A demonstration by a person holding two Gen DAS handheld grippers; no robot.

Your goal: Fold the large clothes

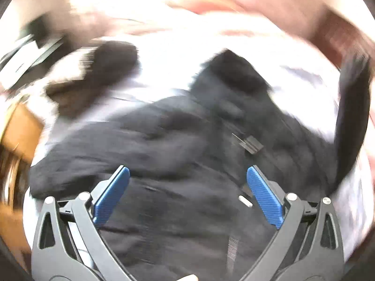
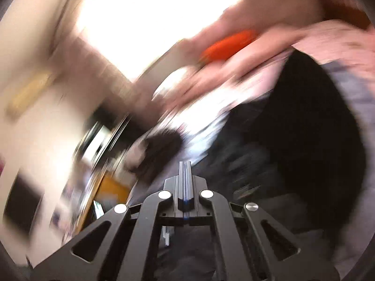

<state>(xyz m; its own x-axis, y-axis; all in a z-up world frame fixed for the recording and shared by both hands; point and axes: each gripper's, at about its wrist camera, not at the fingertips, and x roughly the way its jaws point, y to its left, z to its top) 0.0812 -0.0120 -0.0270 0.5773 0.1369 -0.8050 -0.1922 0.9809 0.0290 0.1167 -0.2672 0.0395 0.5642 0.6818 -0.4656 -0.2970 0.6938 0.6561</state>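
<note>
Strong white light (image 2: 150, 21) floods in from above (blown out, heavily blurred); a pale bedsheet (image 1: 164, 53) and an orange-brown wooden piece (image 1: 21, 131) show.

Garment (image 1: 168, 145) lies spread on a sheet (image 1: 311, 82), filling mid and lower left-wrist view, w/ left claw (image 1: 187, 175) above it. In right-wrist view the garment (image 2: 311, 128) lies to the right, ahead of right claw (image 2: 185, 164).

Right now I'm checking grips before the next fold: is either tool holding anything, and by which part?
Neither shows a hold. The left tool stands open above the dark garment. The right tool is shut with no cloth visible between its fingers.
</note>
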